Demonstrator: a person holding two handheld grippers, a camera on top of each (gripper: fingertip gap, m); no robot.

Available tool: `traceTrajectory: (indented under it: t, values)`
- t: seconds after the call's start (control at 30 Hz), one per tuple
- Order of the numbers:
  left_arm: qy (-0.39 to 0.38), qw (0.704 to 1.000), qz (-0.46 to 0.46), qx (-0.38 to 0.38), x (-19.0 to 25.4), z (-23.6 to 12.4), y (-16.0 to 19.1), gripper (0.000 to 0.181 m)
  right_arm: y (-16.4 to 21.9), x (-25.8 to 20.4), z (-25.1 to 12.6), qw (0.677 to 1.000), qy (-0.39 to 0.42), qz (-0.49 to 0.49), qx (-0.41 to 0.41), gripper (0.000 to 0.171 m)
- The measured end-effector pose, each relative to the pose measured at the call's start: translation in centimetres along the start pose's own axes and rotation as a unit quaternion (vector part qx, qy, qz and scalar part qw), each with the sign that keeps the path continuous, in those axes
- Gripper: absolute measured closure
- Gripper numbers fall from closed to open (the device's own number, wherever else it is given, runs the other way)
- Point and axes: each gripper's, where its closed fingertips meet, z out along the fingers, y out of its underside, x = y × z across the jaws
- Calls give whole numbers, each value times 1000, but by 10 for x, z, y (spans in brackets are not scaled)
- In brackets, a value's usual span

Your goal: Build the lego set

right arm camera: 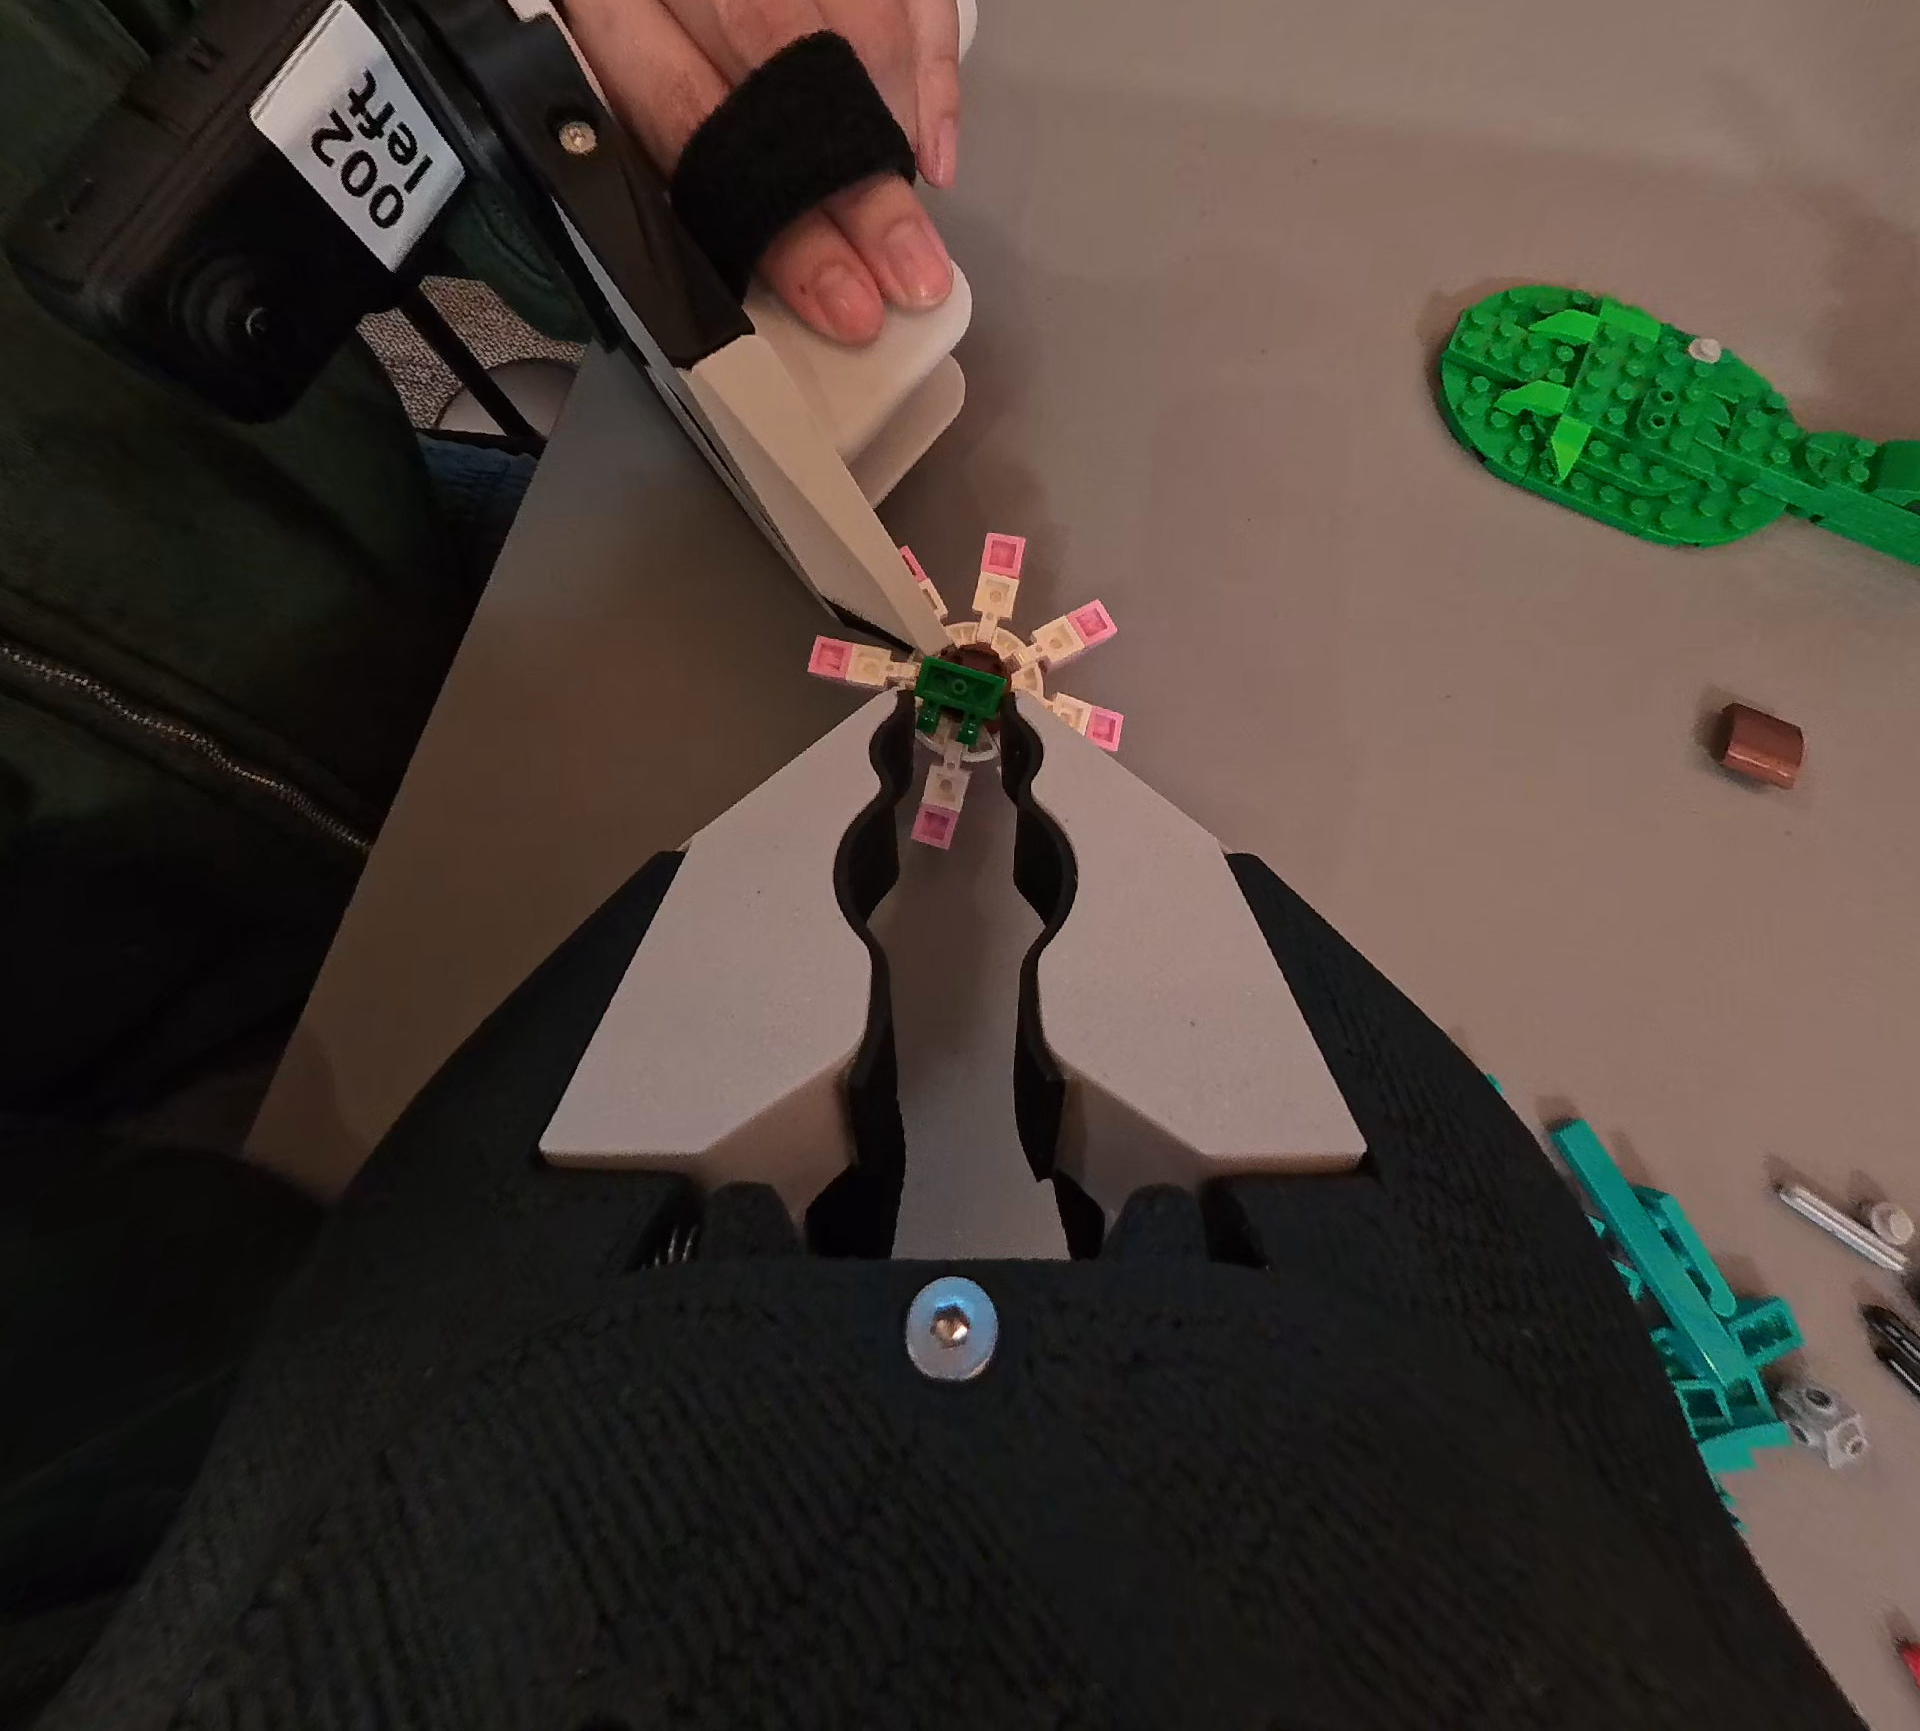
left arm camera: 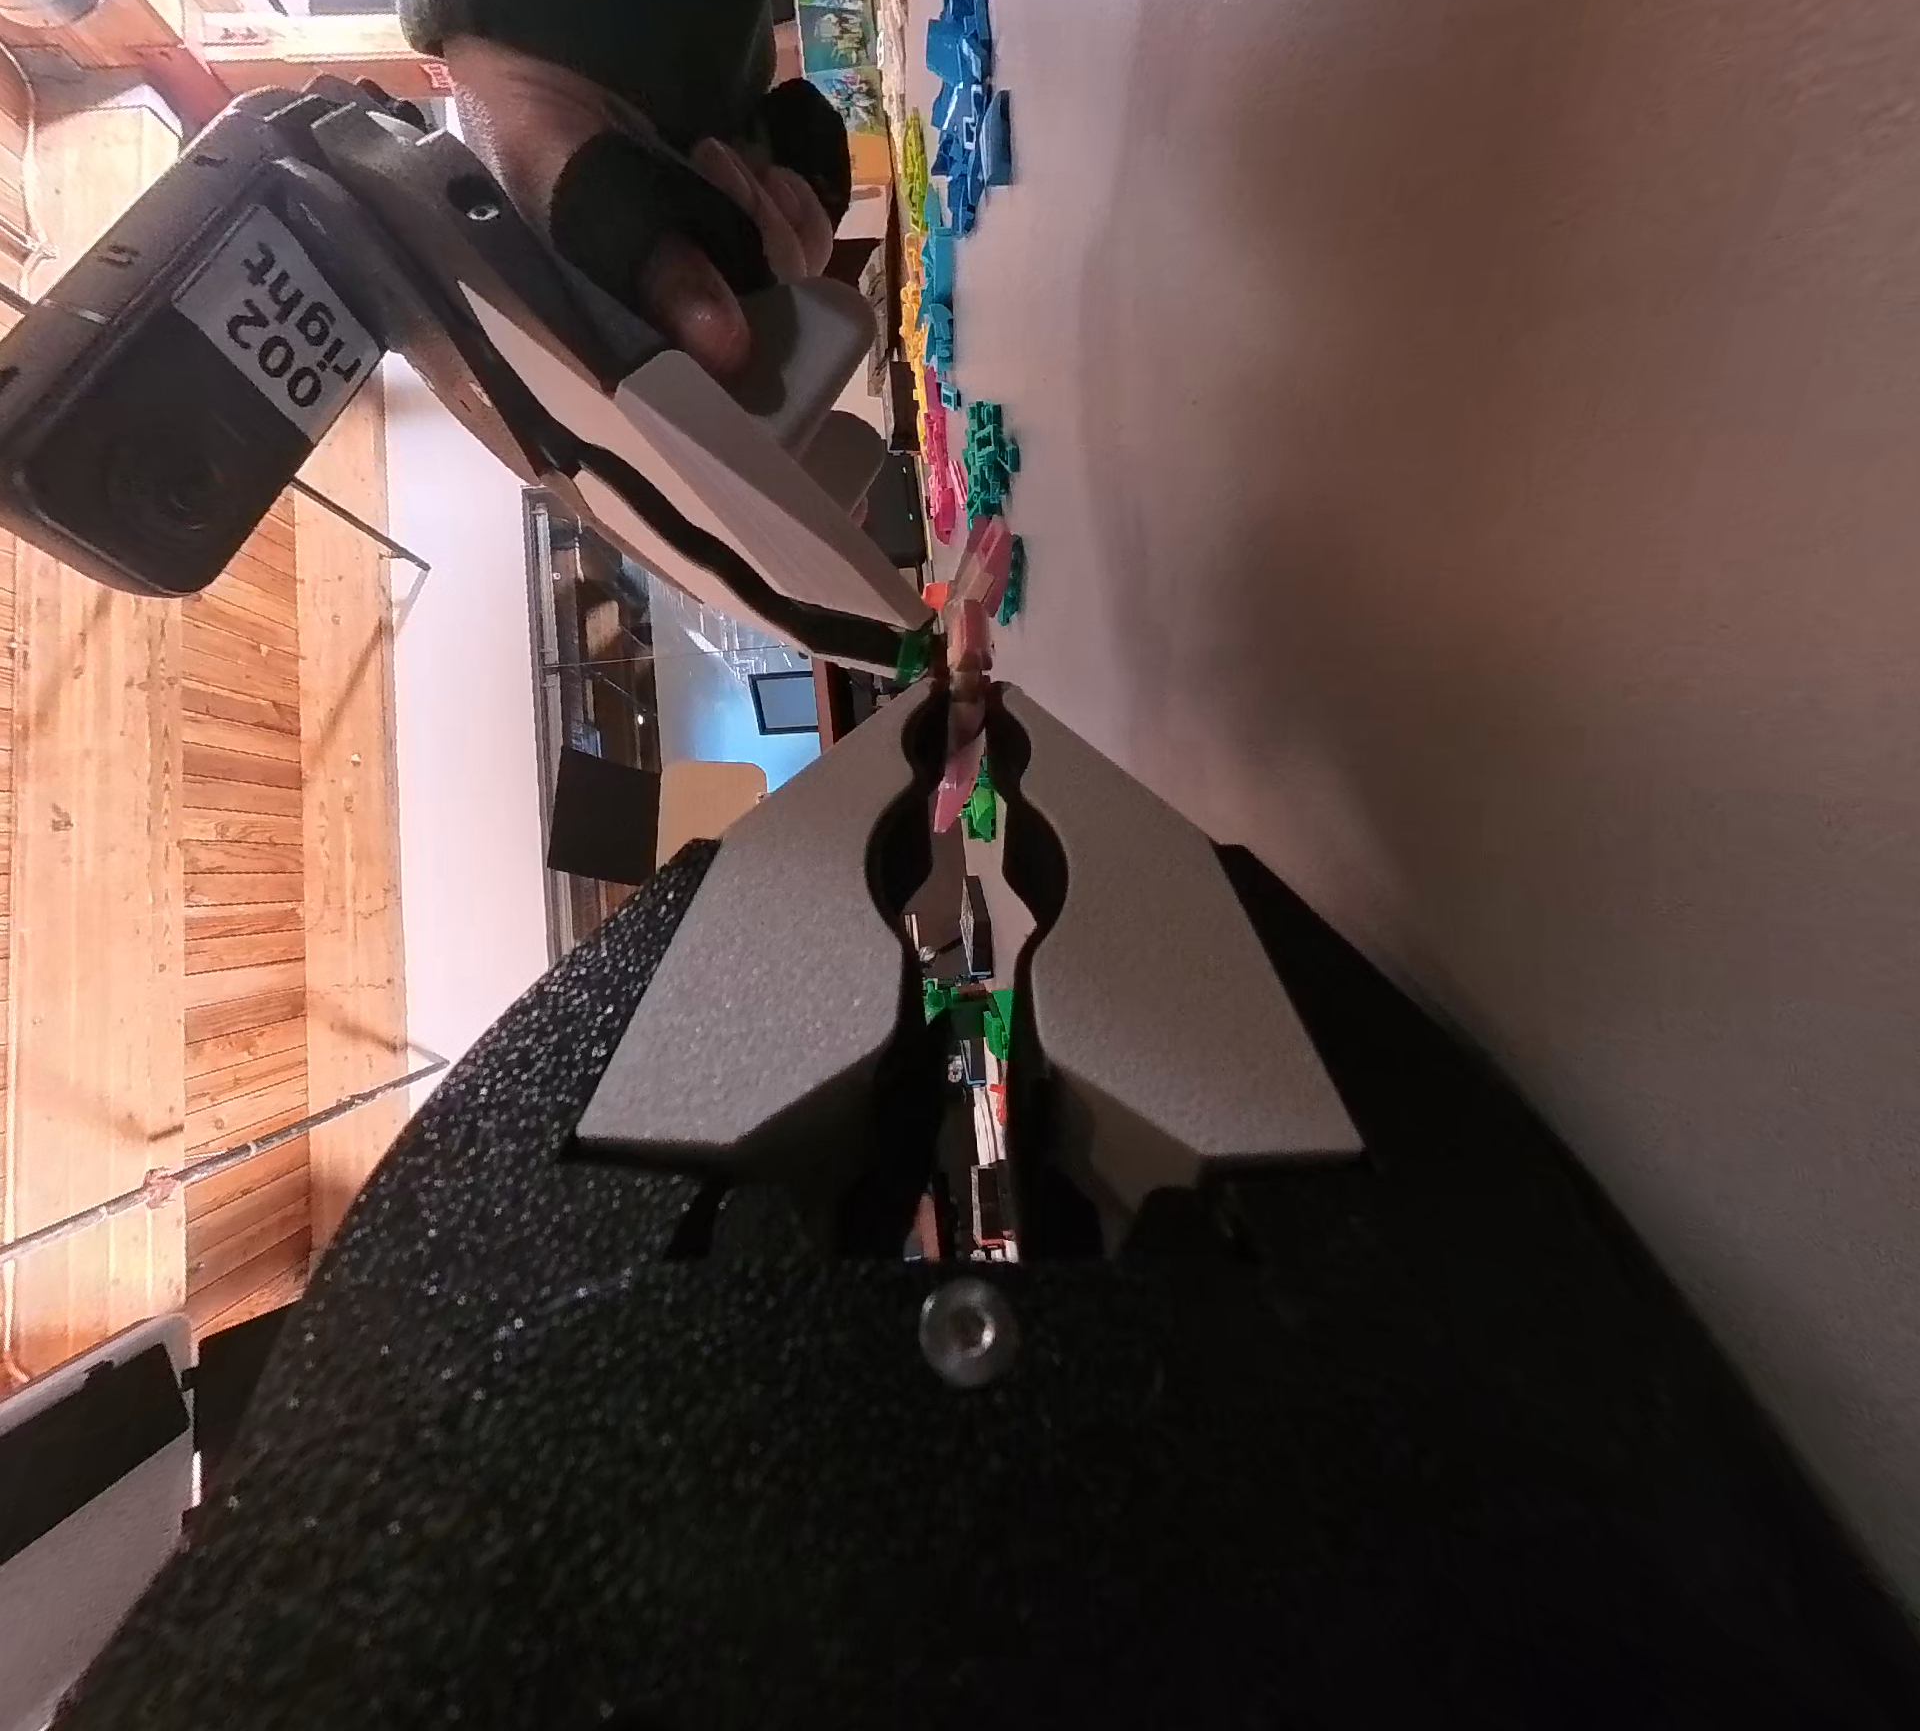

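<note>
Left claw [right arm camera: 914,632]: closed on the rim of the flower assembly; its tips meet at the white hub, seen from the right wrist view. A hand [right arm camera: 790,71] with a black finger strap holds its handle.
Right claw [right arm camera: 961,725]: narrowly parted, its fingertips pressed on either side of a small dark green clip plate [right arm camera: 961,682], gripping it.
Flower assembly [right arm camera: 971,673]: round white plastic hub with white spokes tipped in pink square tiles and a brown centre; held above the grey counter [right arm camera: 1351,123], near its front edge, between the two claws.
Green clip plate: sits on the brown centre of the hub.
Green oval studded base [right arm camera: 1621,424]: lies flat on the counter, well apart from the flower.
Brown curved brick [right arm camera: 1756,746]: lies alone on the counter, between the green base and the teal pile.
Teal loose bricks [right arm camera: 1704,1338]: heaped on the counter beside the right claw's body.
Far counter edge: sorted rows of blue, yellow, pink and green bricks [left arm camera: 971,154].
</note>
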Motion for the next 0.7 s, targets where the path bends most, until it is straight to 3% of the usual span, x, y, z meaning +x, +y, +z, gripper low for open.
traceTrajectory:
  t: [0.03,0.7]
  values:
    - [0,1000,0,1,0,0,-1,178,0,-1,0,1000,-1,-1,0,157]
    - [1,1000,2,8,1,0,-5,178,1,-3,-1,1000,-6,-4,-2,157]
